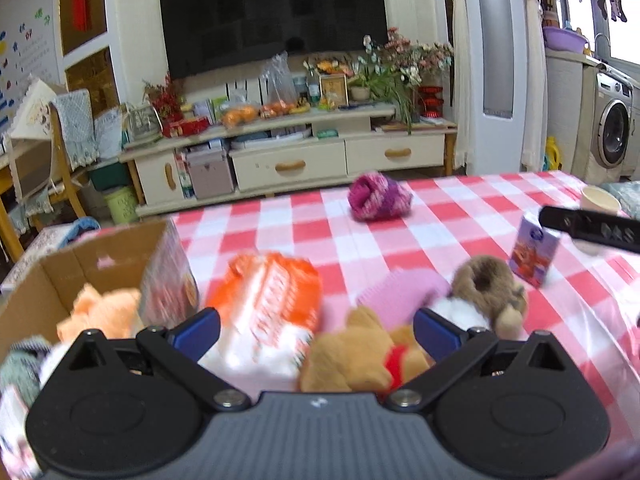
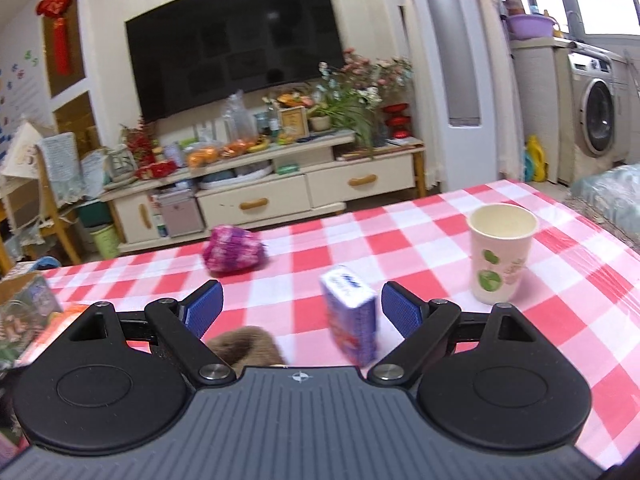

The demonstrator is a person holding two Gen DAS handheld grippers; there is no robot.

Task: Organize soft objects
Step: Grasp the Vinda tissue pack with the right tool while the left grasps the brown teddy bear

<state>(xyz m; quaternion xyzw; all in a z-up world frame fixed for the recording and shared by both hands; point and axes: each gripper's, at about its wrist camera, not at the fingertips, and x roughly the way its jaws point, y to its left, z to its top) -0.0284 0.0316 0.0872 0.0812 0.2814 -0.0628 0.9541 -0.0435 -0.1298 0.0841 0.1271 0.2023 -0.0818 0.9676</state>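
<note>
My left gripper (image 1: 316, 328) is open above an orange-and-white soft pack (image 1: 272, 312) and a tan teddy bear (image 1: 360, 356) with a red scarf. A pink cloth (image 1: 400, 292) and a brown furry toy (image 1: 488, 288) lie just right of it. The cardboard box (image 1: 52, 272) at left holds a peach plush (image 1: 100, 312). A purple knitted ball (image 1: 378, 196) sits farther back on the checked table (image 1: 440, 216). My right gripper (image 2: 302, 308) is open, with a small blue carton (image 2: 352, 316) standing between its fingers, nearer the right one; the knitted ball (image 2: 234, 250) lies beyond.
A paper cup (image 2: 502, 252) stands on the table's right side. A printed box (image 1: 168, 280) leans at the cardboard box's right wall. Behind the table are a TV cabinet (image 1: 288, 152), a chair (image 1: 60, 152) at left and a washing machine (image 1: 610, 128) at right.
</note>
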